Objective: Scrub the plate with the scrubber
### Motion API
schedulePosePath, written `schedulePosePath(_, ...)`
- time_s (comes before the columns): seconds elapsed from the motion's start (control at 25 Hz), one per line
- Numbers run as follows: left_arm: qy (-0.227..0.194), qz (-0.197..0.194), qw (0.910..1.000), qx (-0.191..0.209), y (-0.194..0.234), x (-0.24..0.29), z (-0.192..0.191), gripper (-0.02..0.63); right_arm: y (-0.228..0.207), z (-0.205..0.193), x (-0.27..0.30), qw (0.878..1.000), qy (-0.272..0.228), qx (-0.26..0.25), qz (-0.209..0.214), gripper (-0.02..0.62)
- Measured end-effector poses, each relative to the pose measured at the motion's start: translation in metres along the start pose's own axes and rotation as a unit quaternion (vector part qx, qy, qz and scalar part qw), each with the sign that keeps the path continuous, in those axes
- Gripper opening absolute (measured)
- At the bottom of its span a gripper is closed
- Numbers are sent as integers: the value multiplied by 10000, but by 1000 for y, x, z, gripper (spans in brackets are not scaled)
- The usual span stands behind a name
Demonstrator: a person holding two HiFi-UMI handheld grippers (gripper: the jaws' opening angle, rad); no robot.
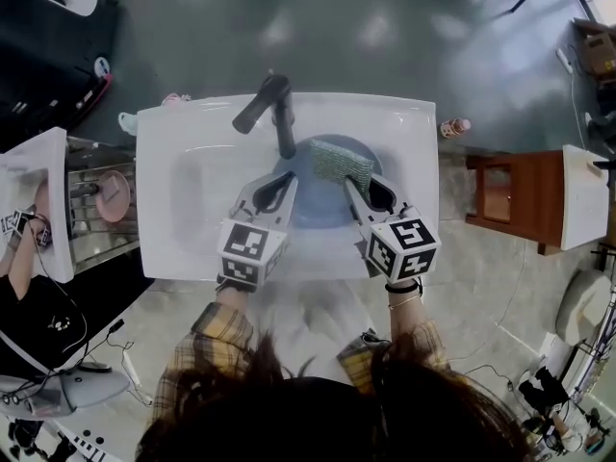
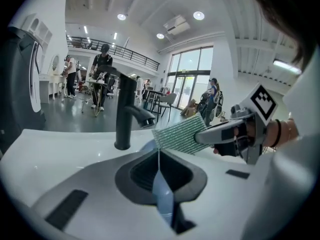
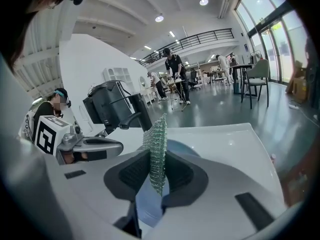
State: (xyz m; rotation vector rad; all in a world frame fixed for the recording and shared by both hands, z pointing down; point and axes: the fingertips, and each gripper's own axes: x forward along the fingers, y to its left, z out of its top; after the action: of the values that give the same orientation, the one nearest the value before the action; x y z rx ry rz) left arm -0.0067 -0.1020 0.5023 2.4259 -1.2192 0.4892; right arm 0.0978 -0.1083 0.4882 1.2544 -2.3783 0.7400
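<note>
Hair [image 1: 327, 417]: dark, along the bottom edge of the head view, closest to the lens.
Left gripper [image 1: 272, 187]: clenched on the plate's near-left rim, with the thin blue edge pinched between its jaws.
Right gripper [image 1: 364, 183]: grasping the scrubber by one edge.
Plate [image 1: 318, 210]: blue, at the centre of the frame, in the white sink [image 1: 173, 171] below the black tap [image 1: 274, 104].
Scrubber [image 1: 341, 160]: green mesh, over the plate's upper right; contact cannot be told.
Risk, plate: the narrow rim pinch may slip or pivot under scrubbing pressure, and the plate may knock the sink.
Risk, scrubber: held by one edge only, it may fold or pull free.
Risk, tap: it stands just beside the scrubber, so a wide stroke may hit it.
</note>
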Motion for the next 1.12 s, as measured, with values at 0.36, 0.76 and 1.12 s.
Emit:
schedulePosePath(0.36,286,150,9993,-213,16,21,-18,20,-14,-27,23,9993,372,-68,5,97)
schedulePosePath(0.76,373,317,9987,-172,32,27,-25,20,-25,-38,35,9987,492,-120,-108,98)
schedulePosePath(1.12,550,463,9974,-65,38,31,-31,21,-42,-37,35,9980,533,-151,-292,103)
